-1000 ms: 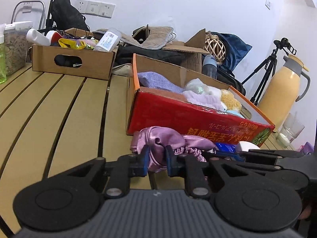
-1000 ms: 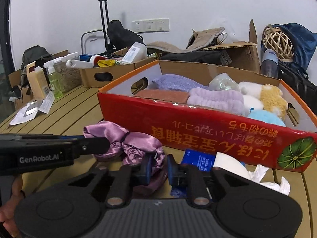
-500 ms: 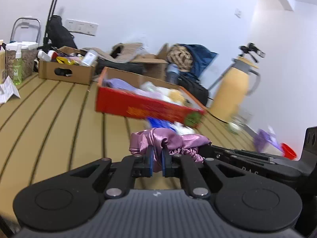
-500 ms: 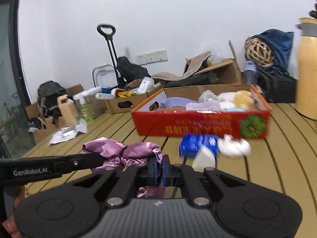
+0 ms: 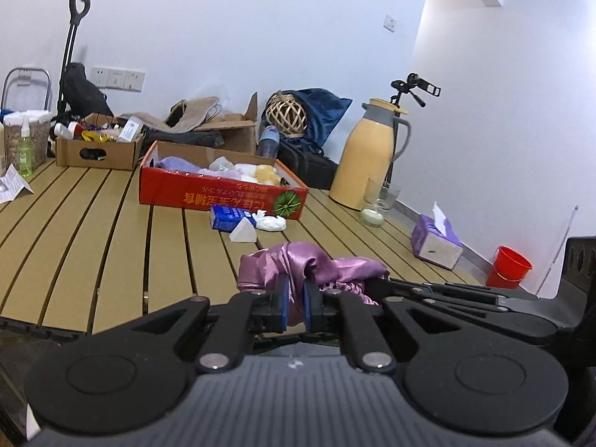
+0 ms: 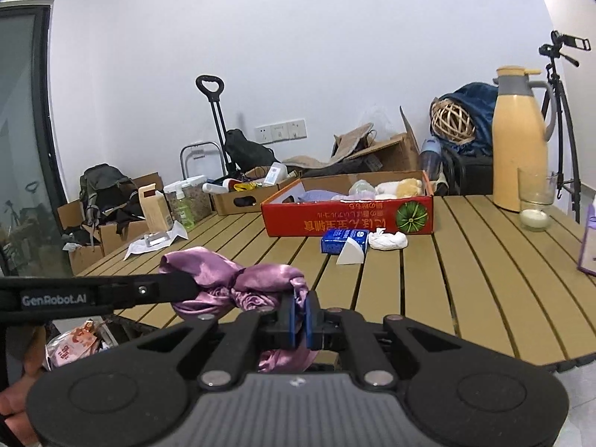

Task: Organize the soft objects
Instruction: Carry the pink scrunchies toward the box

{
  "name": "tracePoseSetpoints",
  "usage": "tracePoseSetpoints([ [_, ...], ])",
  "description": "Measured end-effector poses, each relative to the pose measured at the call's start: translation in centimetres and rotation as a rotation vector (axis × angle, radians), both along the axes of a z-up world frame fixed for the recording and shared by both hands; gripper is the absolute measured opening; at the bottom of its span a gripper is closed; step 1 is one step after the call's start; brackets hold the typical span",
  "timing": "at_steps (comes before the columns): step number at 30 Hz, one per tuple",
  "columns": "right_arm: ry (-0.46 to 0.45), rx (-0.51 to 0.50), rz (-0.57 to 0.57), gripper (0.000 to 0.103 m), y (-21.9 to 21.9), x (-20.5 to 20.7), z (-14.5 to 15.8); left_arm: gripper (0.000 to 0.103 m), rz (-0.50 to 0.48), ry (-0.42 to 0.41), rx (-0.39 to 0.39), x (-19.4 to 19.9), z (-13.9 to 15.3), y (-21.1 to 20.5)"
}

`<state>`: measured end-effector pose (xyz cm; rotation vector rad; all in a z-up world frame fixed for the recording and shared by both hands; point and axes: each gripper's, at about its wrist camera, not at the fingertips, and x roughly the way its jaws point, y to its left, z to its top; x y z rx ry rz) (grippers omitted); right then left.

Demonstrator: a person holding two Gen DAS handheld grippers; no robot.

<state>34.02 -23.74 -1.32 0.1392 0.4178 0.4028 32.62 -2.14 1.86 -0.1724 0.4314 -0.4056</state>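
Observation:
A shiny purple satin cloth (image 5: 316, 264) is held between both grippers above the near edge of the slatted wooden table (image 5: 93, 231). My left gripper (image 5: 296, 298) is shut on one end of it. My right gripper (image 6: 300, 314) is shut on the other end of the cloth (image 6: 238, 287). The right gripper's arm crosses the left wrist view at the right, and the left one crosses the right wrist view at the left. The red cardboard box (image 5: 223, 193) with several soft items in it stands far back on the table, also in the right wrist view (image 6: 346, 219).
In front of the red box lie a blue packet (image 5: 231, 218), a white wedge (image 5: 244, 231) and a crumpled white tissue (image 5: 272, 222). A yellow thermos (image 5: 367, 160), a glass jar (image 5: 374, 205) and a purple tissue box (image 5: 436, 242) stand at the right. A brown box (image 5: 97, 151) stands back left.
Both grippers have pulled back and up from the red box with the purple cloth held between them. The box is now far away and the cloth is off the table.

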Motion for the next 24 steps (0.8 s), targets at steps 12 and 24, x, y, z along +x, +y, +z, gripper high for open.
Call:
tracePoseSetpoints([
  [12,-0.063,-0.011,0.026,0.005,0.8,-3.0,2.1,0.008,0.005,-0.06,-0.001,-3.1,1.4,1.0],
  [24,-0.056,-0.026,0.062,0.005,1.6,5.3,3.1,0.008,-0.012,-0.057,-0.024,5.9,2.0,2.4],
])
